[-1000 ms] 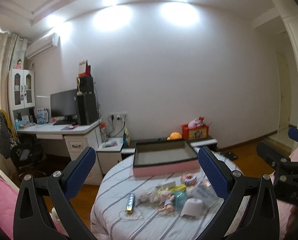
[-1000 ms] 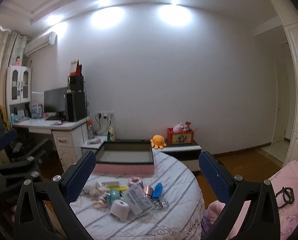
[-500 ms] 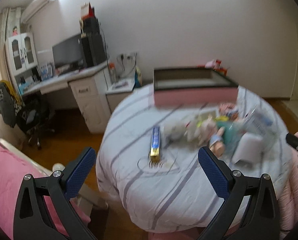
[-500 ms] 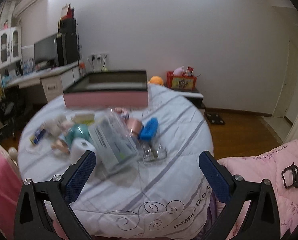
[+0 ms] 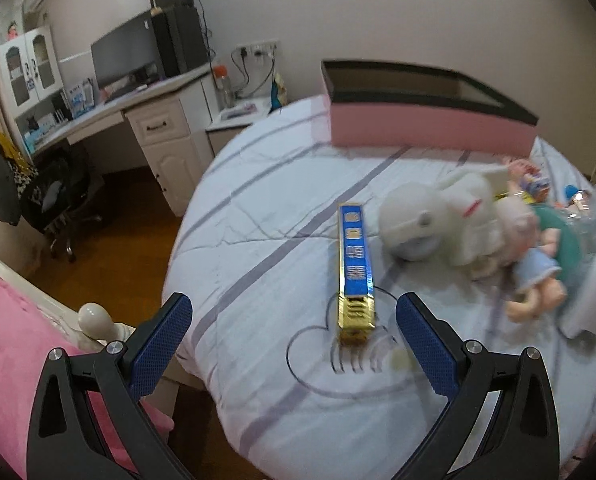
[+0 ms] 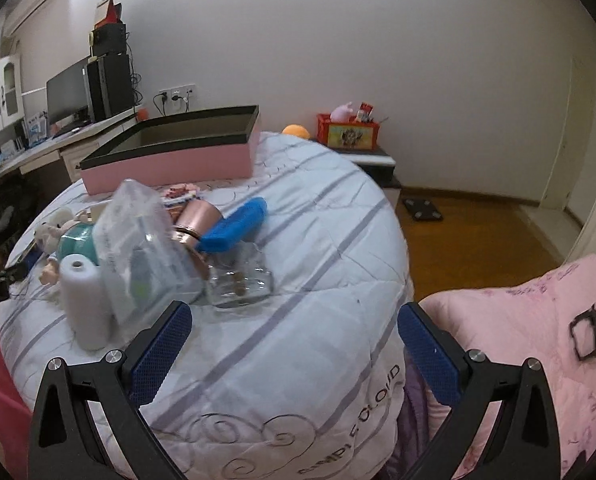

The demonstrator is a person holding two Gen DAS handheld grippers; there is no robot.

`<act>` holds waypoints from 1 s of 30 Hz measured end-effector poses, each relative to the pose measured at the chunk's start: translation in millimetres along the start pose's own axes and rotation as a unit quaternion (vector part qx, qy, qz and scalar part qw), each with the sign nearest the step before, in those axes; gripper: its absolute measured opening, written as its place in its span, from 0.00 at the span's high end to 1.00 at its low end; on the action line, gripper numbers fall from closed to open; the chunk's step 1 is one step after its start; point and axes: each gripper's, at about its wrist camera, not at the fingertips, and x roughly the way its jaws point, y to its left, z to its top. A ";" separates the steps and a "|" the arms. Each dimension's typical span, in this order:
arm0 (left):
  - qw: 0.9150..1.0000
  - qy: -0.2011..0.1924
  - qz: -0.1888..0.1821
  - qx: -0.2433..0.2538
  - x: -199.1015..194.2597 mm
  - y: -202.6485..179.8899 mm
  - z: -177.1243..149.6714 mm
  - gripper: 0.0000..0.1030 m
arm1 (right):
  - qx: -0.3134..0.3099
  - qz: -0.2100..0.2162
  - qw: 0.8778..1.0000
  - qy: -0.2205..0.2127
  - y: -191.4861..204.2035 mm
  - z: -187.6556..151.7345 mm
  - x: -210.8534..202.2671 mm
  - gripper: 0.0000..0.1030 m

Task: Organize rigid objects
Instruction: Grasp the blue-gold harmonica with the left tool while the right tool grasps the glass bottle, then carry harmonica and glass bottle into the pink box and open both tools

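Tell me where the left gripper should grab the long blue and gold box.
Grip the blue and gold box across its narrow width near the middle, fingers on its long sides. It lies flat, lengthwise toward the open left gripper, so come straight forward and down.

The doll point(image 5: 534, 268) at the right of the left wrist view is motion-blurred, its features unreadable; the teal object point(image 5: 566, 240) behind it is mostly hidden by the doll and the white plush toy point(image 5: 438, 220); the white object point(image 5: 590, 300) at the right edge is cut off by the frame; the print on the blue and gold box point(image 5: 354, 264) is too smeared to read; in the right wrist view the clear plastic case point(image 6: 145, 248) is blurred, its contents indistinct, and it covers part of the copper cup point(image 6: 195, 226); the pink box point(image 6: 173, 156) in the upper left hides its own interior floor.
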 end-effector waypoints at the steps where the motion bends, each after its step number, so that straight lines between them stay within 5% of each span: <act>1: 1.000 0.003 -0.002 -0.005 4.9 1.3 1.3 0.03 | -0.002 0.002 1.000 0.004 -1.8 0.7 3.7 0.00; 7: 0.999 0.000 -0.034 -0.020 13.2 5.9 8.3 0.17 | -0.035 0.035 0.999 0.019 4.2 6.5 24.7 0.00; 14: 0.998 -0.012 -0.058 0.005 9.2 -2.2 11.4 0.61 | -0.057 0.055 0.996 0.031 11.1 16.1 53.7 0.02; 17: 0.997 -0.016 -0.068 0.019 6.4 -7.7 10.9 0.80 | -0.042 0.089 0.995 0.033 8.3 21.0 60.5 0.18; 23: 0.996 -0.016 -0.081 0.019 5.6 -8.9 13.2 0.85 | -0.052 0.092 0.994 0.037 10.7 25.2 67.5 0.50; 30: 0.995 -0.022 -0.096 -0.006 2.8 -2.1 11.8 0.85 | -0.024 0.101 0.994 0.027 -2.1 24.9 60.8 0.51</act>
